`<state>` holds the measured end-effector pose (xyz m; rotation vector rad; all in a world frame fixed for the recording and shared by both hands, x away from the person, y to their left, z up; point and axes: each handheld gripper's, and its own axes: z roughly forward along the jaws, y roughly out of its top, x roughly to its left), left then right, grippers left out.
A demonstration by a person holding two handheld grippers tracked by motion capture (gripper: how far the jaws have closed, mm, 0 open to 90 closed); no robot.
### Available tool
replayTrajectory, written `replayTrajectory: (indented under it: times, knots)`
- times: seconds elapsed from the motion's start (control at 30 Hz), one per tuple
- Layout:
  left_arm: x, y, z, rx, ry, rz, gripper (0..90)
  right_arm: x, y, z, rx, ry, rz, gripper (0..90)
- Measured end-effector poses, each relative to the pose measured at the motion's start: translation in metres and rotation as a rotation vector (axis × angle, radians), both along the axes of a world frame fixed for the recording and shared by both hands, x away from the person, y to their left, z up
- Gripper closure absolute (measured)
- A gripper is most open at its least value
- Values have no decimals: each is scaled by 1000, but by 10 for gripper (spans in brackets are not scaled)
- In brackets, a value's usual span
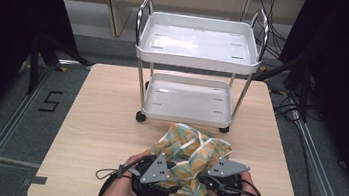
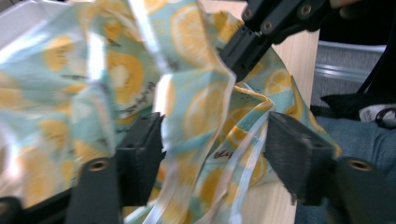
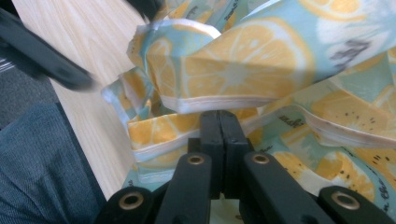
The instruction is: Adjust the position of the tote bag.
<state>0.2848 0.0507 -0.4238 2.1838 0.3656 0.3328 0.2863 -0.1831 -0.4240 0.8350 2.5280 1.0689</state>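
A crumpled cloth printed with orange slices on pale blue-green lies bunched on the wooden bench, at about six o'clock from the bench's middle and close to the near edge, with part of it hanging over that edge between the person's two hands. The left gripper sits at roughly seven o'clock of the heap, its grey three-cornered plate facing up; in the left gripper view its jaws stand well apart, a fold of the cloth hanging loose in the gap between them, brushing the inner side of one jaw but not pinched. The right gripper is at about five o'clock of the heap, just beside the other one, and in the right gripper view its jaws are pressed tight together on a white-hemmed edge of the cloth, which rises and folds over right above the tips. The left gripper view also catches the right gripper at one o'clock, biting the same cloth. Beyond the cloth, toward twelve o'clock, a small white two-tier trolley with chromed handles stands on the bench, its nearest wheels close to the far fringe of the fabric.
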Motion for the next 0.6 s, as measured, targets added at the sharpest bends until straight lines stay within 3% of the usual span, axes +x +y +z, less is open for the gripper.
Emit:
replayTrajectory:
  times: [0.07, 0.1, 0.17, 0.2, 0.43, 0.5, 0.53, 0.57, 0.6]
  knots:
    - [5, -5, -4, 28, -11, -17, 568, -1, 2, 0, -2, 17, 0, 900]
    - [8, -5, -3, 54, -8, -28, 648, 0, 2, 0, -3, -2, 13, 900]
    - [15, -5, 1, 36, 0, -9, 814, -1, 3, 0, -3, 16, 11, 900]
    - [18, -3, 5, 32, -7, -5, 872, 0, 3, 0, -4, 4, 20, 900]
    - [61, 8, 36, -36, -32, 139, 897, -1, 3, 0, -8, 18, 21, 900]
    - [72, 9, 39, -47, -33, 165, 897, -1, 3, -2, 8, -12, 17, 900]
    - [76, 9, 39, -54, -18, 170, 898, -1, 2, -2, 5, -7, 22, 900]
    - [80, 9, 40, -52, -59, 151, 897, -2, 1, 0, -6, 10, 19, 900]
    - [78, 9, 40, -51, -41, 151, 896, -2, 0, 0, -7, 4, 20, 900]
